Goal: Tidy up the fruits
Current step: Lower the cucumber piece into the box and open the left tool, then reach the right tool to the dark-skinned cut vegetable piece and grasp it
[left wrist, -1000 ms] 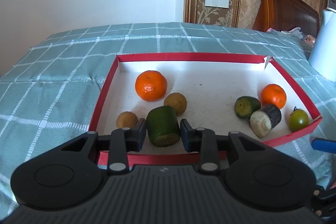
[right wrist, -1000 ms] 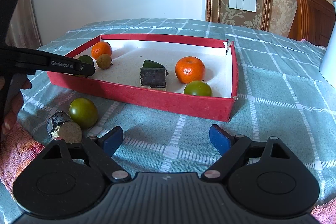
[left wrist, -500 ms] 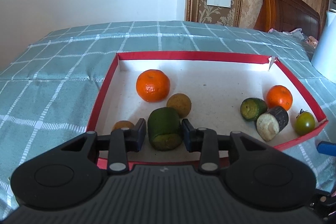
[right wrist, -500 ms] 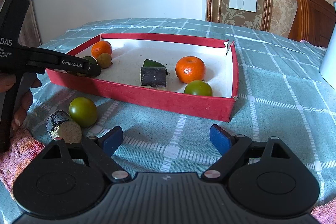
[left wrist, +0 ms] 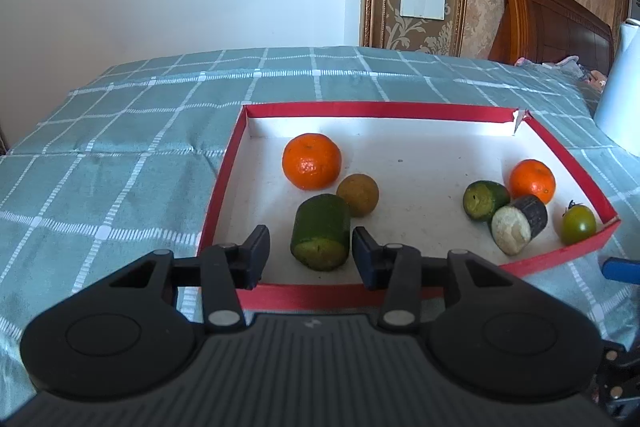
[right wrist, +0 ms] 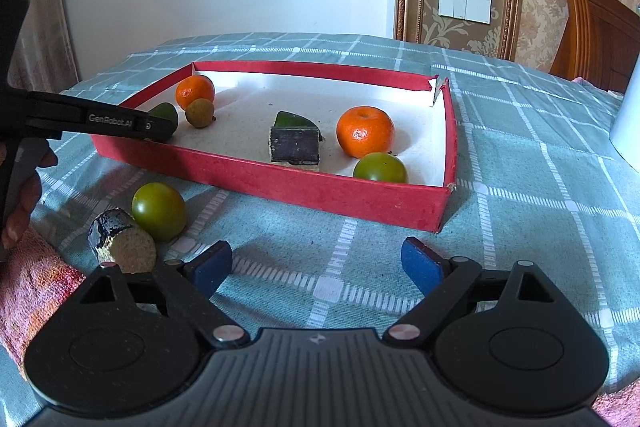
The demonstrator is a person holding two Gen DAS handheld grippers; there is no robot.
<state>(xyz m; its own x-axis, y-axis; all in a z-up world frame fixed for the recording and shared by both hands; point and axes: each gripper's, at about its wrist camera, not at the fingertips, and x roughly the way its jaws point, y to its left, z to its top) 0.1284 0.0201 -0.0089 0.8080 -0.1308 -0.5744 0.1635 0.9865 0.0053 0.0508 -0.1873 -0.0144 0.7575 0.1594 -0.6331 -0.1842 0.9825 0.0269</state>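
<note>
Opening around the short green cucumber-like chunk (left wrist: pixel 321 233) in the red cardboard tray (left wrist: pixel 224 179), the left gripper (left wrist: pixel 311 253) has loose fingers; withdrawing crookedly may tip it. Right gripper (right wrist: pixel 316 265) gapes empty above the checked table (right wrist: pixel 540 195), near the green tomato (right wrist: pixel 159 210), which may roll.

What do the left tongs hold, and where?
Nothing: the left tongs are opening, pads clear of the green chunk standing between them in the box.
</note>
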